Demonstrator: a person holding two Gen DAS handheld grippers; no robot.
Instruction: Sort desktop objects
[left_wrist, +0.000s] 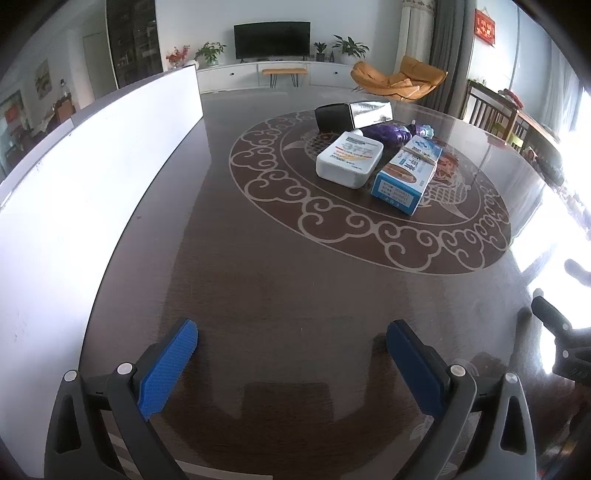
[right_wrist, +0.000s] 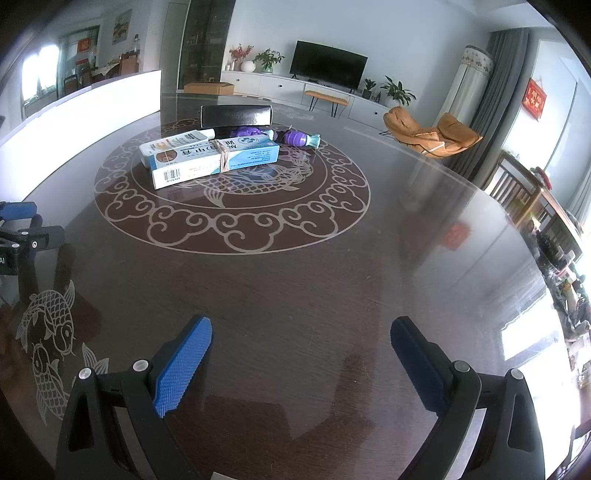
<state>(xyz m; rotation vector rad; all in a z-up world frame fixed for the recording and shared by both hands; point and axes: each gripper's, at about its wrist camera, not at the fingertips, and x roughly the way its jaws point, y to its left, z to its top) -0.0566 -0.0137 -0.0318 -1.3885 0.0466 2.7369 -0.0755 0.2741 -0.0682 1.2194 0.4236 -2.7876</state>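
Glossy dark table (left_wrist: 280, 288): your left gripper (left_wrist: 291, 354) and right gripper (right_wrist: 301, 354) gape wide, empty, well short of the middle pile where box (left_wrist: 406, 173) leans against bottle (left_wrist: 349, 158); careless grabs topple both.

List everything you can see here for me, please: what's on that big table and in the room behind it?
table: one, dark brown with pale cloud and fish patterns, fills both views
blue and white box: one, bound with a rubber band, on the central pattern
white bottle: one, lying flat beside the box
purple toy: one, purple with teal ends, behind the box
black case: one, black, farthest in the pile
white board: one, standing along the table's left side
television: one, black, on a white cabinet
orange chair: one, near the grey curtain
left tongs: one pair, blue pads, open, empty
right tongs: one pair, blue pads, open, empty
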